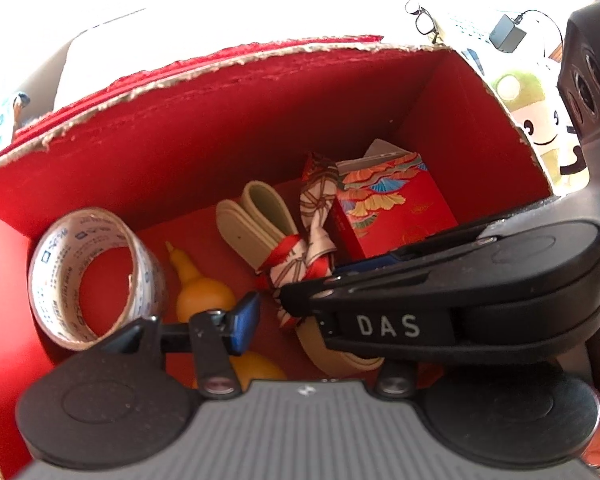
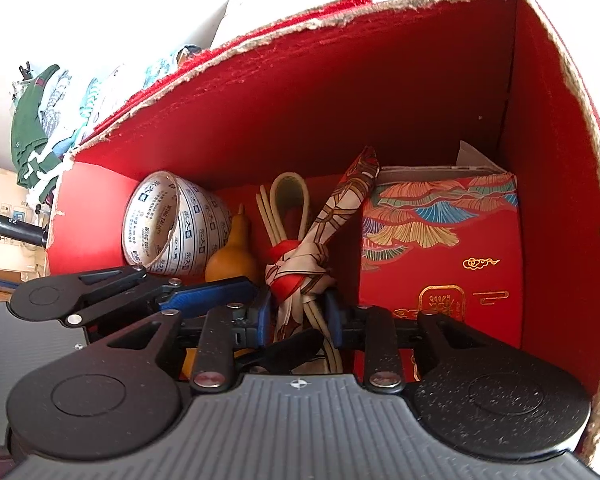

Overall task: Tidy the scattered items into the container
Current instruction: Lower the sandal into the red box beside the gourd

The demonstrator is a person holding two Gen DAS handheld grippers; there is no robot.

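- The big red box (image 2: 300,92) has torn, ragged top edges, and both claws reach down inside it.
- The right claw (image 2: 298,320) has its blue pads on each side of the cream strap bundle (image 2: 288,204) tied with a patterned scarf (image 2: 300,268); I cannot tell if it squeezes or just sits around it.
- The left claw (image 1: 268,304) shows one blue pad (the other is hidden behind the right claw), so I cannot tell if it is open.
- The tape roll (image 1: 96,276) leans in the left corner, touching the wall.
- The yellow gourd (image 1: 200,288) lies just beside the tape.
- The small red box (image 2: 440,248) fills the right corner, leaving little free floor.
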